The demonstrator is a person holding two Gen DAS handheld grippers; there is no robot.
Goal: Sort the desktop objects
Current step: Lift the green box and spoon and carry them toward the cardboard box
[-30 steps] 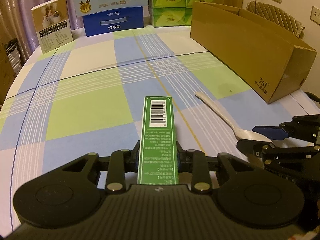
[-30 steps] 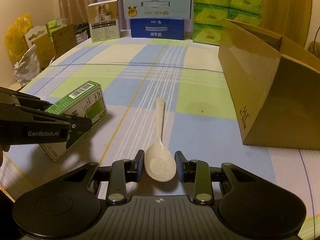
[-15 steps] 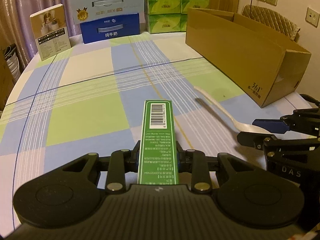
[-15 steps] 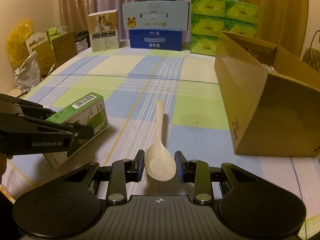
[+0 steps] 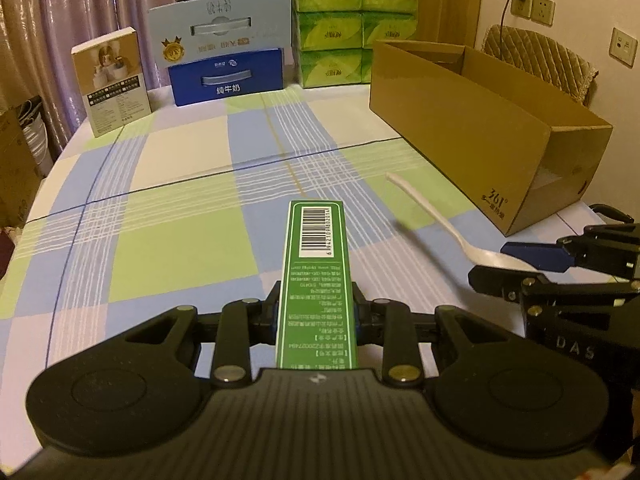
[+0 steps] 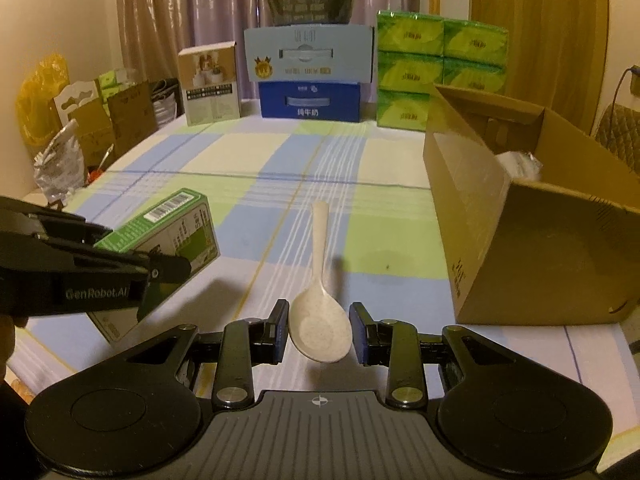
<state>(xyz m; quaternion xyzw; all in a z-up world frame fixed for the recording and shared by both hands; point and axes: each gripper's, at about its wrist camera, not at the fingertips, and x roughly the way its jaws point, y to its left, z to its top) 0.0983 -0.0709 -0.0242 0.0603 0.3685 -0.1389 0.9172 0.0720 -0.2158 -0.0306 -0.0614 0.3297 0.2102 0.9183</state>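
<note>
Left gripper clamps the green box; right gripper grips the spoon, both aloft. The carton awaits them; neither is sorted.

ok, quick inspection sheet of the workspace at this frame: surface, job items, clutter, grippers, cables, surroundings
Surface: table under a checked cloth in blue, green and cream.
Job's things: green carton with barcode on top; pale spoon, bowl nearest the camera; open cardboard box at the right, something pale inside.
Clutter: milk cases, green tissue packs and a small product box at the far edge.
Grippers: left gripper shut on the green carton, lifted off the cloth; right gripper shut on the spoon's bowl.
Cables: one cord plugged into a wall socket.
Surroundings: curtains, padded chair, bags and cartons beside the table.
</note>
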